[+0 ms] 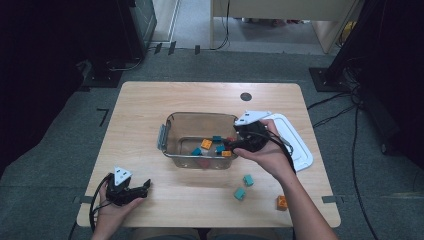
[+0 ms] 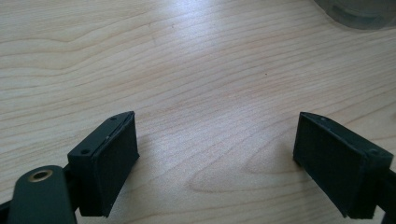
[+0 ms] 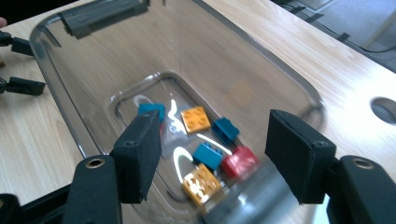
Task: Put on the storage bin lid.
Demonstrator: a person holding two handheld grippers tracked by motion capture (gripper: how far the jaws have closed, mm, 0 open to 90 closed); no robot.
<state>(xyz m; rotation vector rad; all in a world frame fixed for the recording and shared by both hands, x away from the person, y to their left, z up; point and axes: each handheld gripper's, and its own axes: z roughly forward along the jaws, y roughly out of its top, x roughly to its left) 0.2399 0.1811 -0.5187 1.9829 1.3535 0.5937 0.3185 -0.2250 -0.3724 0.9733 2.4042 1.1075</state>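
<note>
High view: your right tongs hang over the clear tub's right rim, jaws apart, nothing between them. Small bricks, orange, teal and red, lie on the tub floor. Your left tongs rest wide and empty on the table, well apart from the tub.
</note>
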